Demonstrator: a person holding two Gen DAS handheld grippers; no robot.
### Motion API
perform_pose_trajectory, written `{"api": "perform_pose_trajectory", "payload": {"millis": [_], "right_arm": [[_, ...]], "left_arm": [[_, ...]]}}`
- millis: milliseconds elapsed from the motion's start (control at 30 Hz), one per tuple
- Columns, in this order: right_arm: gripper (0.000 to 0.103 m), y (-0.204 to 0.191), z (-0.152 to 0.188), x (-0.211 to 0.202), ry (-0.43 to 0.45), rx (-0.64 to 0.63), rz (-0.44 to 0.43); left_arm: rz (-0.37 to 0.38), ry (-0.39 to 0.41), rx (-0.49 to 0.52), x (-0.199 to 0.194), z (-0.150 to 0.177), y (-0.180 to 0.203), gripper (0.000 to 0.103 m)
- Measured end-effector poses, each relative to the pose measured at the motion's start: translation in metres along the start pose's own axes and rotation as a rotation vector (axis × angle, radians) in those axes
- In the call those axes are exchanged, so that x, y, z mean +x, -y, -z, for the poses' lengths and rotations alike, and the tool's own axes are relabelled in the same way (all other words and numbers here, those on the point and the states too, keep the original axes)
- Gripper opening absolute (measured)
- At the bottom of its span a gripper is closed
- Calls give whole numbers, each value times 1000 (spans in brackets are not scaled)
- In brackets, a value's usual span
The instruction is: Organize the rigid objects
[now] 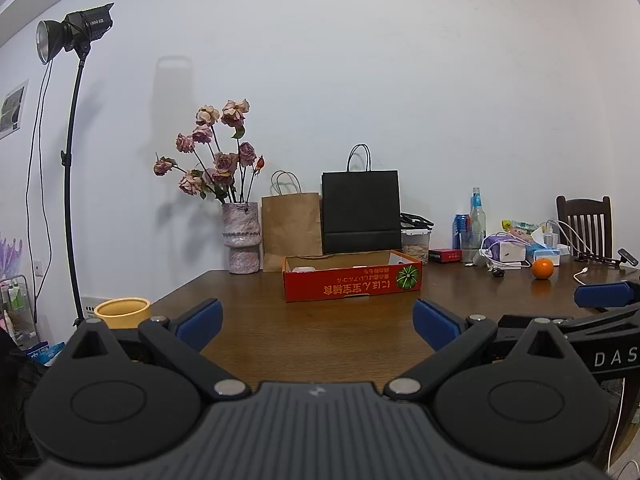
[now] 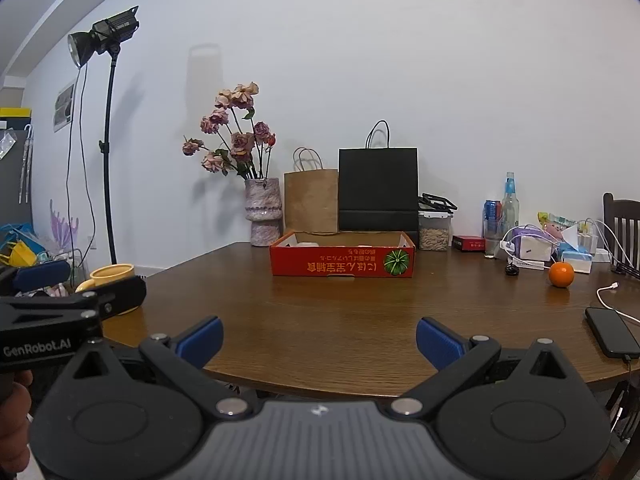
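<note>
A shallow red cardboard box with a melon picture stands open at the middle of the brown table; it also shows in the right wrist view. A white item lies inside it at the left. A yellow mug sits at the table's left edge, also in the right wrist view. An orange lies at the right, also in the right wrist view. My left gripper is open and empty above the near table. My right gripper is open and empty near the table's front edge.
Along the wall stand a vase of dried roses, a brown paper bag, a black paper bag, a food container, a can and bottle, tissues and cables. A phone lies at the right. A light stand stands left.
</note>
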State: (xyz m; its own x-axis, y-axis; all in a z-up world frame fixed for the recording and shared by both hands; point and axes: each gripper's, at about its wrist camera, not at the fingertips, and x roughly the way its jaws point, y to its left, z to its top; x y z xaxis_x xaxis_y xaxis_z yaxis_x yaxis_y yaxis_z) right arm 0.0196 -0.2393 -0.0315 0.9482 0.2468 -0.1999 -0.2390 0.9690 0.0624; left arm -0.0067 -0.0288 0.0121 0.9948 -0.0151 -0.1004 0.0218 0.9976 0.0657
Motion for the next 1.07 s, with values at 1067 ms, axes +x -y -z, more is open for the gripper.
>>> {"api": "perform_pose_trajectory", "payload": {"millis": [1067], "right_arm": [[103, 0, 2, 2, -6, 12, 25]], "left_arm": [[19, -61, -14, 9, 2, -2, 103]]}}
